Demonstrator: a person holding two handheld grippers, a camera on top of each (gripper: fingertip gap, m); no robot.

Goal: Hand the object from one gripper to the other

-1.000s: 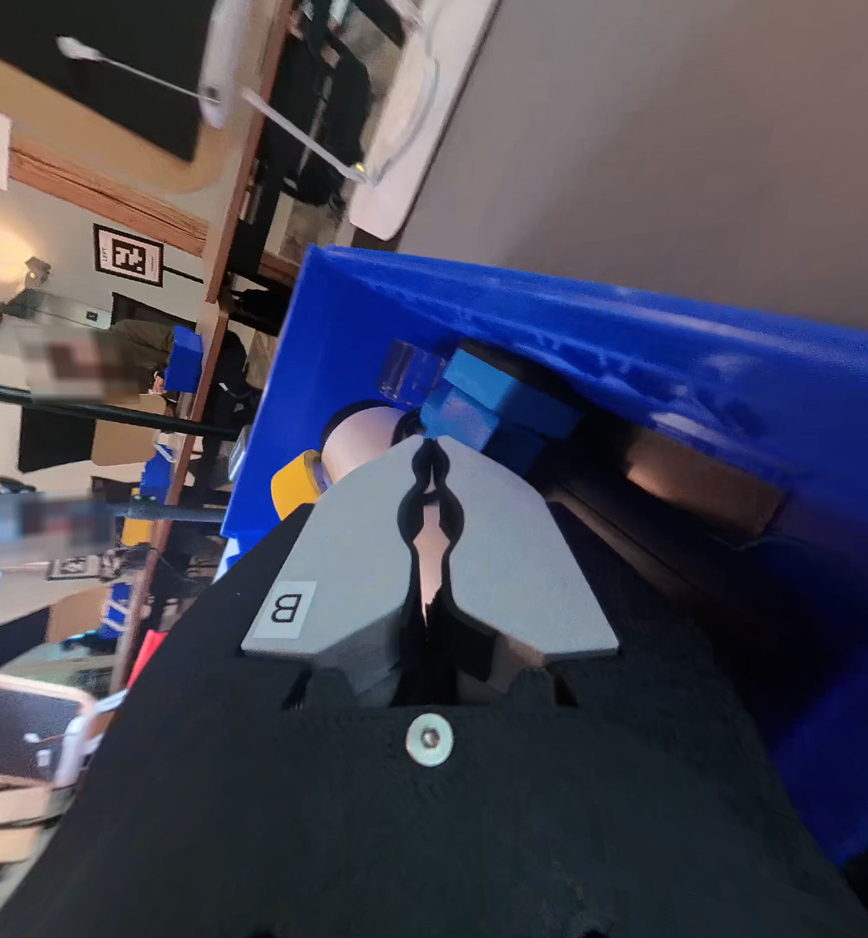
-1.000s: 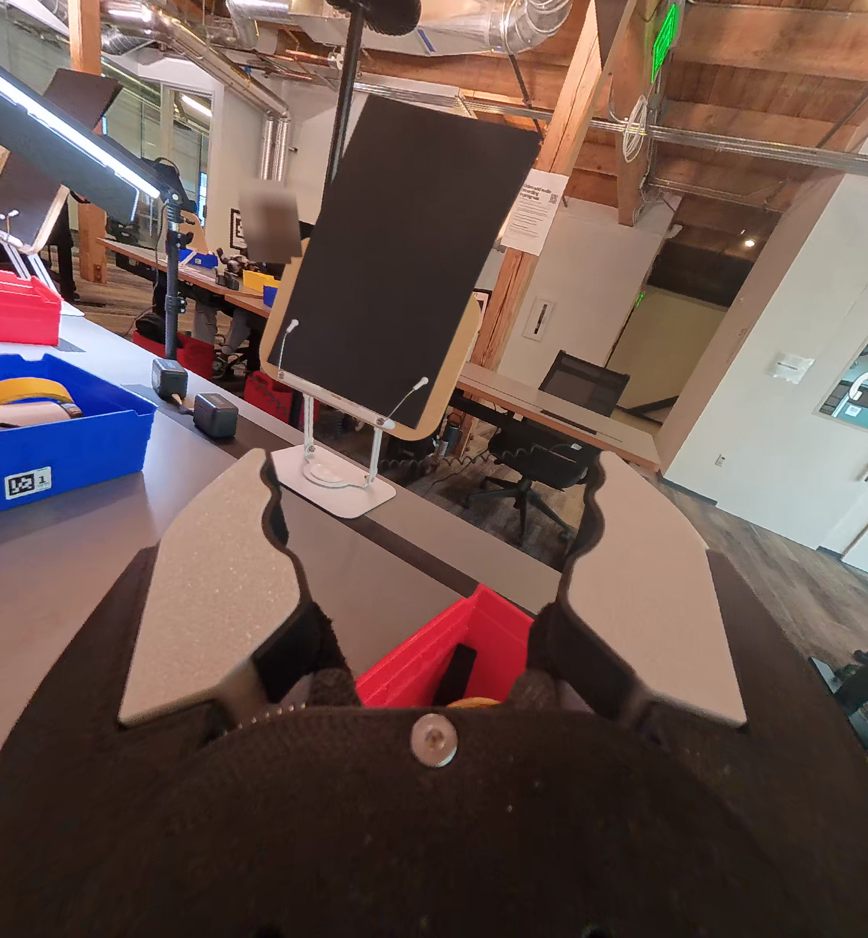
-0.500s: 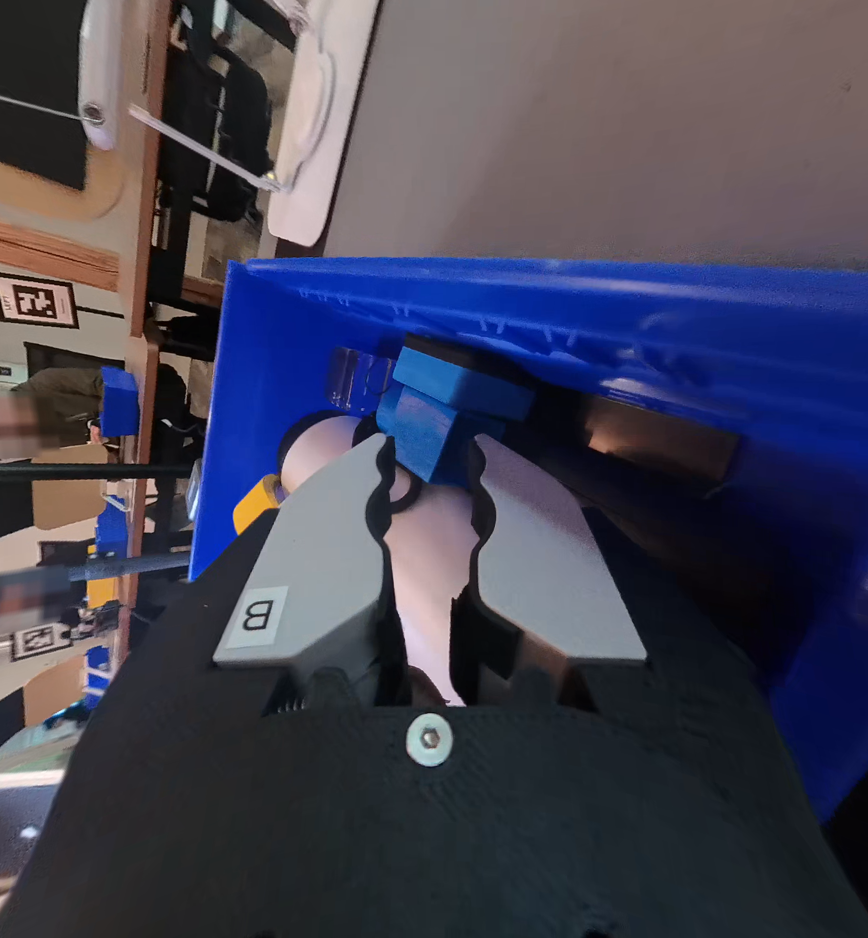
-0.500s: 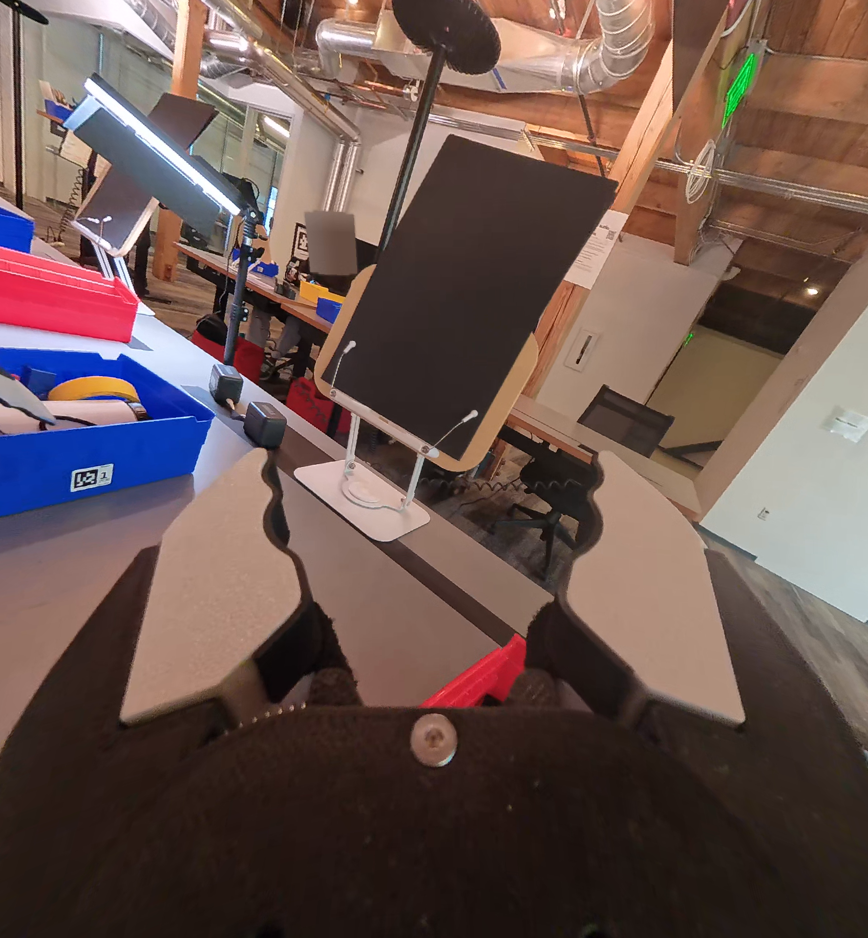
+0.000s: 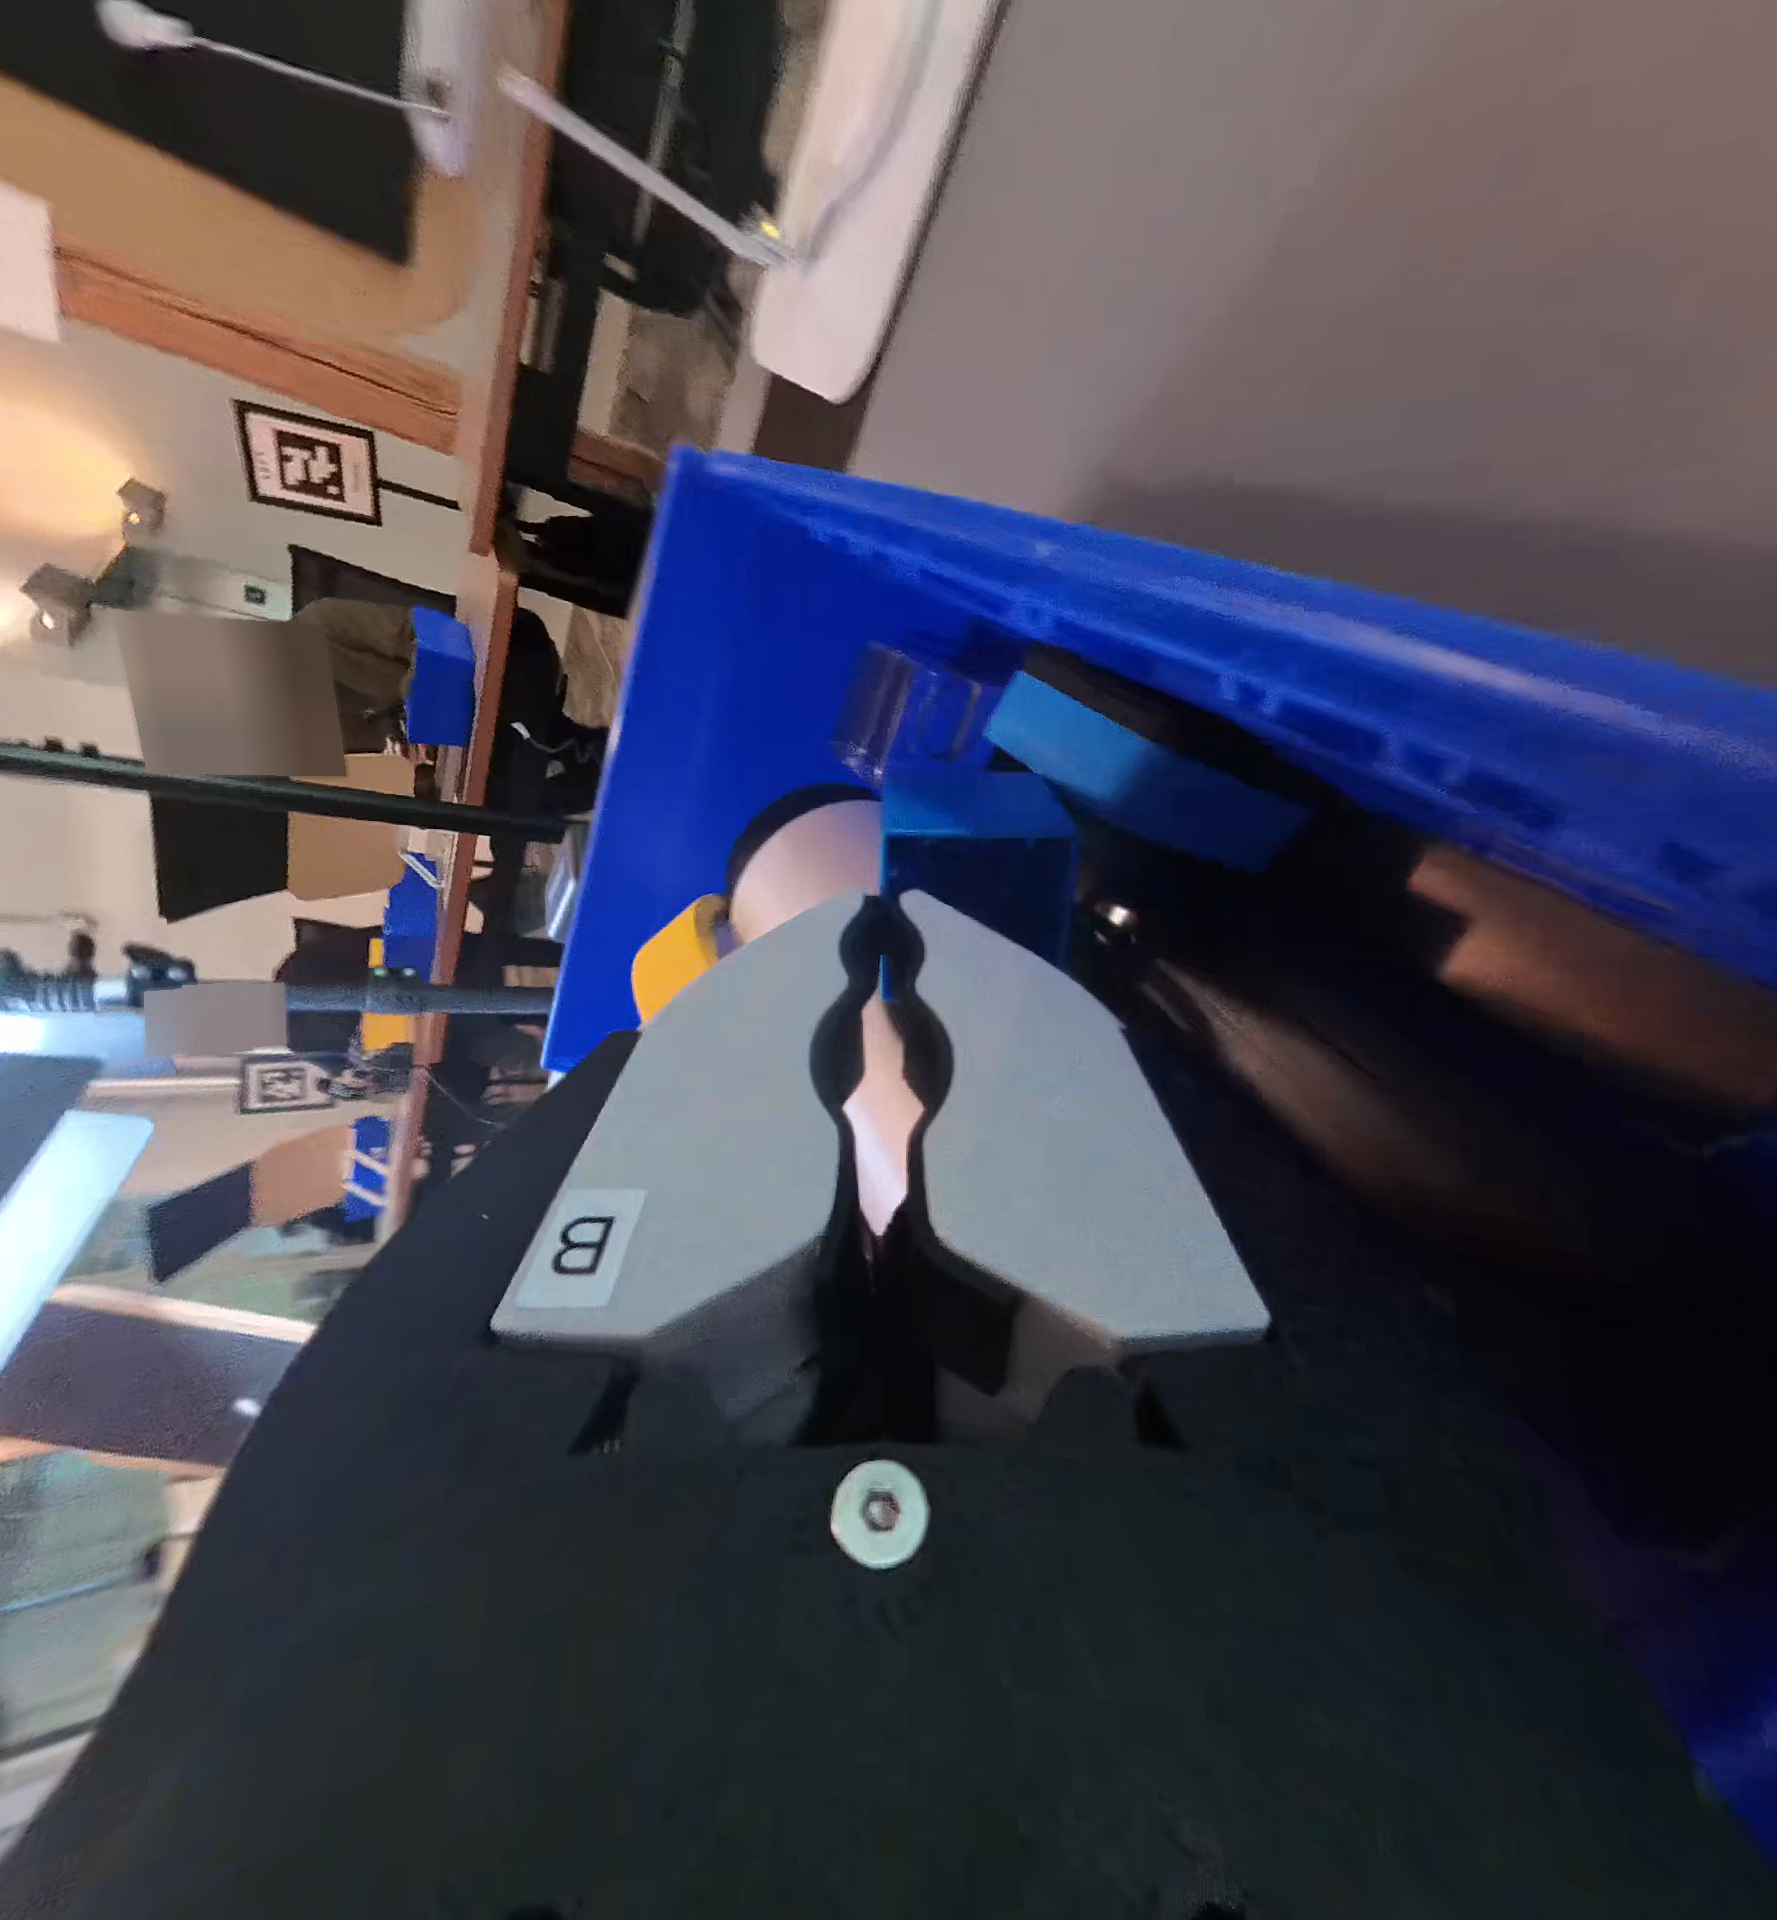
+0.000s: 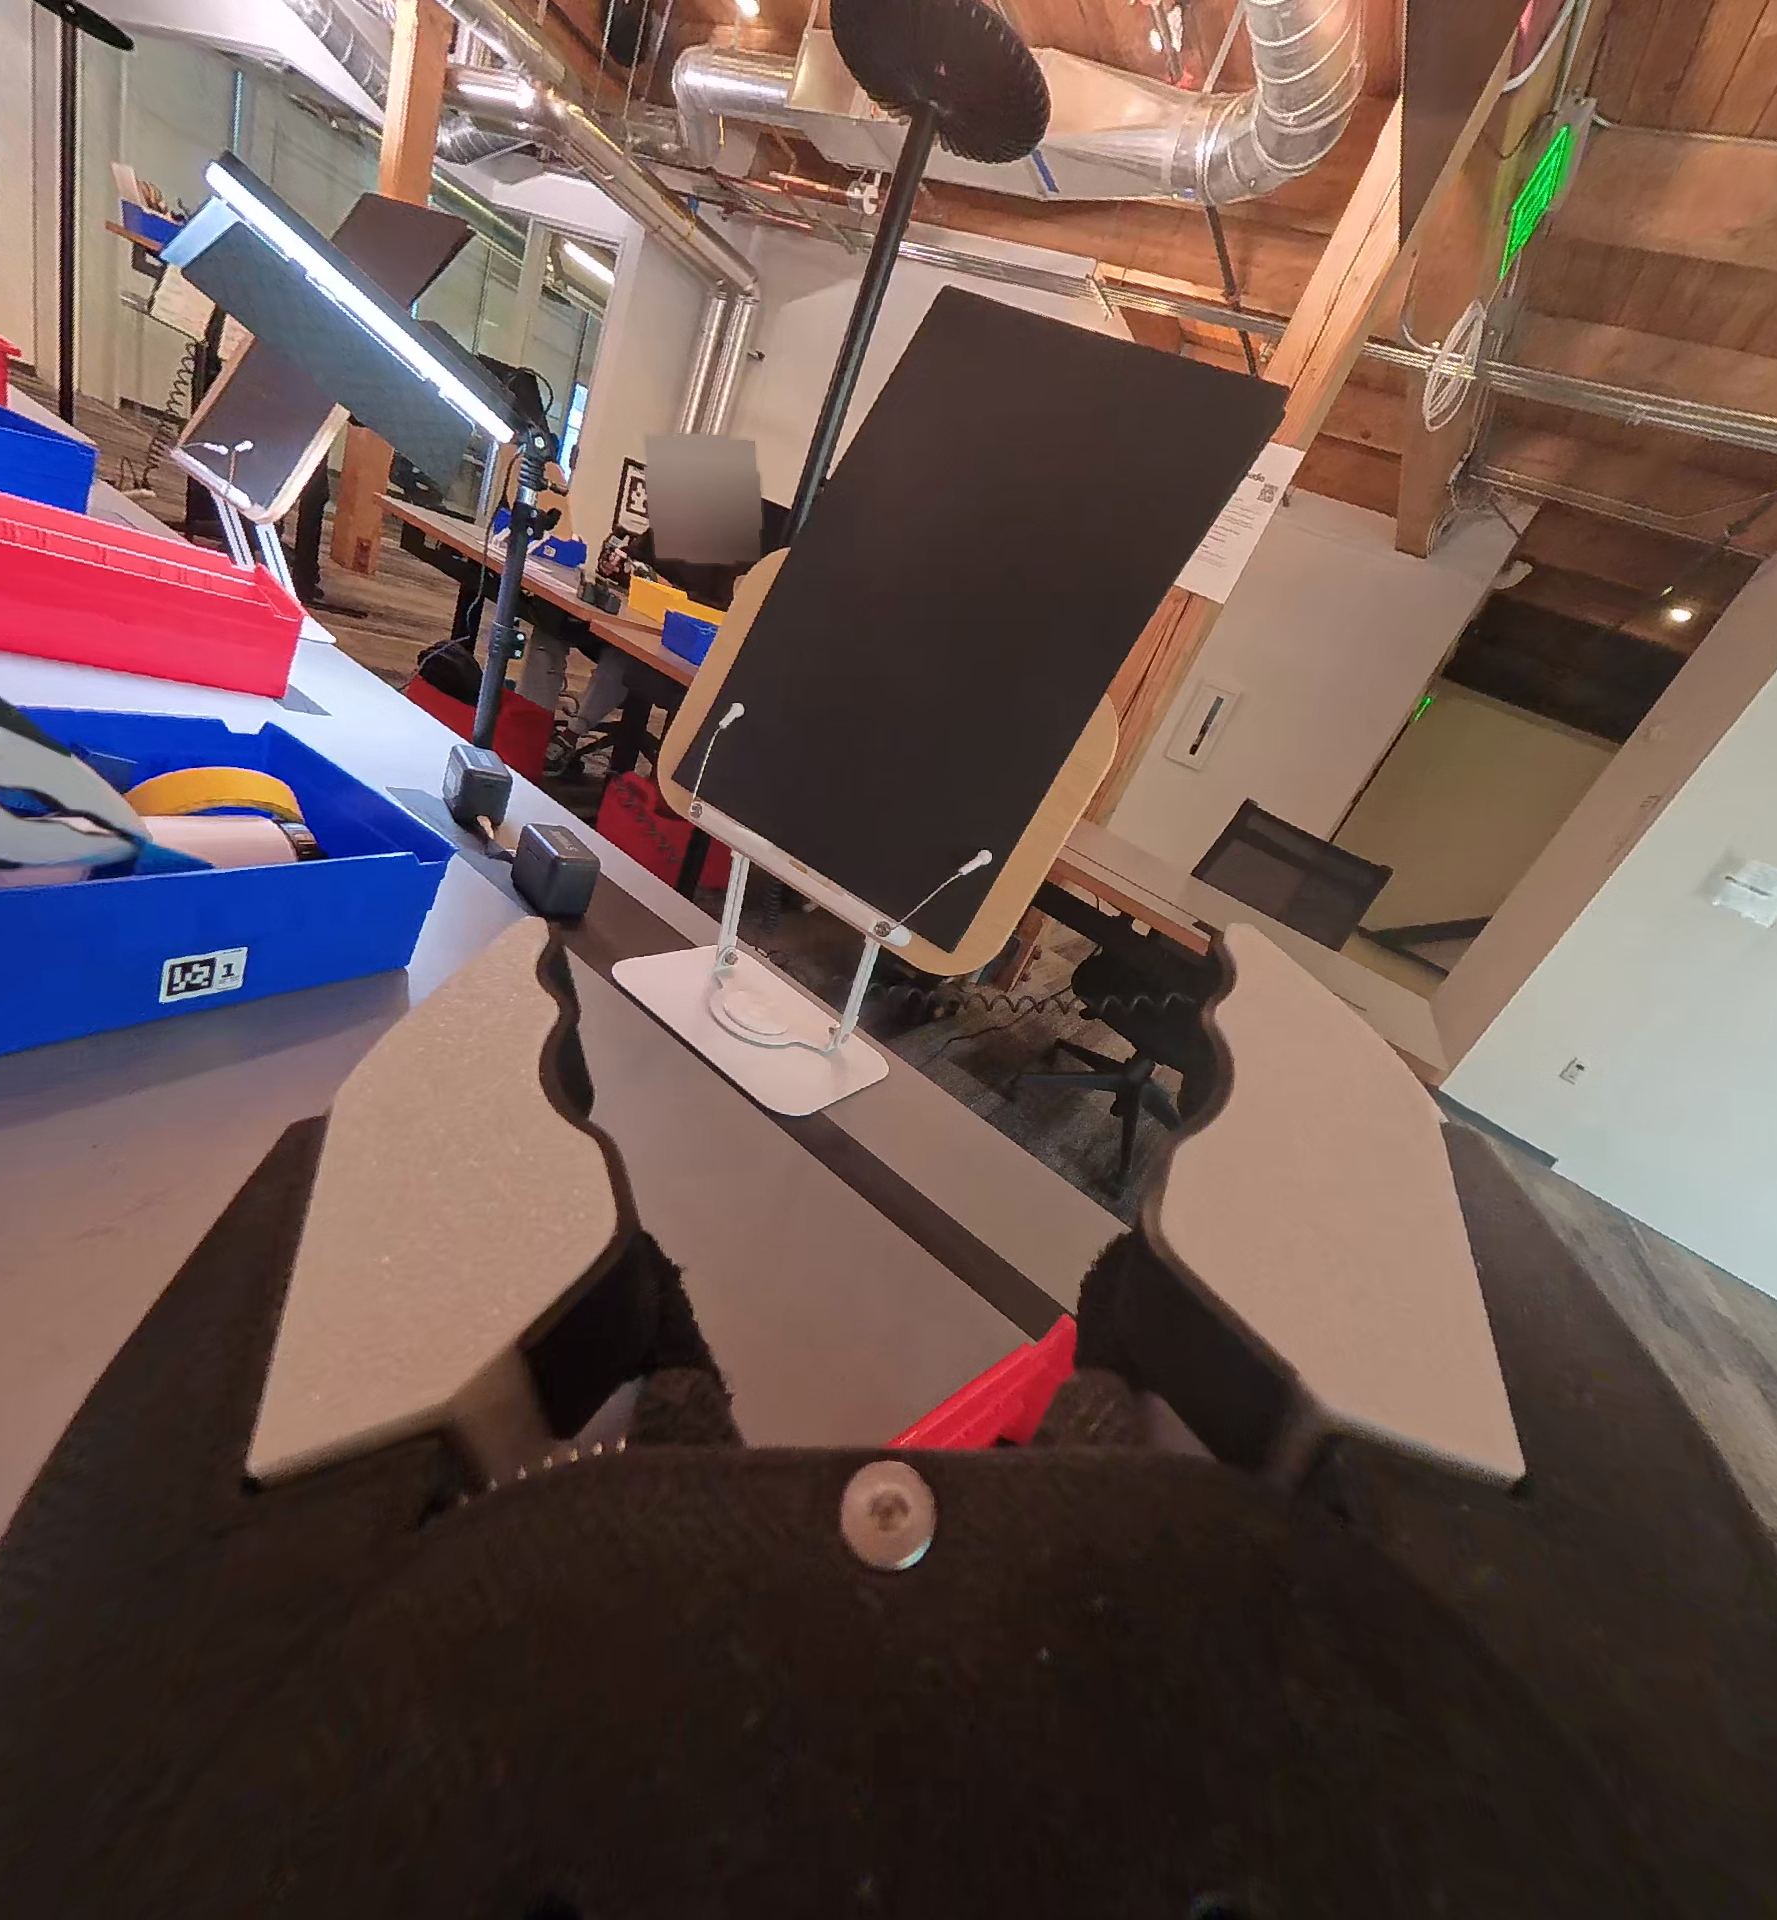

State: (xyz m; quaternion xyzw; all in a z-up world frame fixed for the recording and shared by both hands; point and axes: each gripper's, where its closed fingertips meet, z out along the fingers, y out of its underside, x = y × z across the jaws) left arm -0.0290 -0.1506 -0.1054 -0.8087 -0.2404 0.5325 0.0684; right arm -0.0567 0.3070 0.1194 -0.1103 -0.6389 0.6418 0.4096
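My left gripper (image 5: 879, 914) reaches into a blue bin (image 5: 759, 644). Its jaws are nearly closed, and the edge of a dark blue block (image 5: 977, 862) is pinched at the fingertips. A lighter blue block (image 5: 1123, 769), a pale roll (image 5: 811, 862), a yellow tape roll (image 5: 676, 956) and a clear piece (image 5: 905, 707) lie around it. My right gripper (image 6: 884, 987) is open and empty above the grey table, to the right of the bin (image 6: 136, 966). The left gripper also shows in the right wrist view (image 6: 22, 800), inside the bin.
A red bin (image 6: 105, 603) sits behind the blue one. A dark tablet on a white stand (image 6: 946, 644) stands near the table's far edge. Two black adapters (image 6: 551, 883) lie by the bin's corner. Another red bin (image 6: 998, 1392) shows under my right gripper. The grippers' ends are close to 50 cm from one another. To reach the clear piece (image 5: 905, 707) in a straight line is about 11 cm for my left fingers, about 50 cm for my right.
The left jaws opened around the blue block half a second ago and have now closed on its edge. The right gripper has tilted and shifted, bringing more of the blue bin into view.
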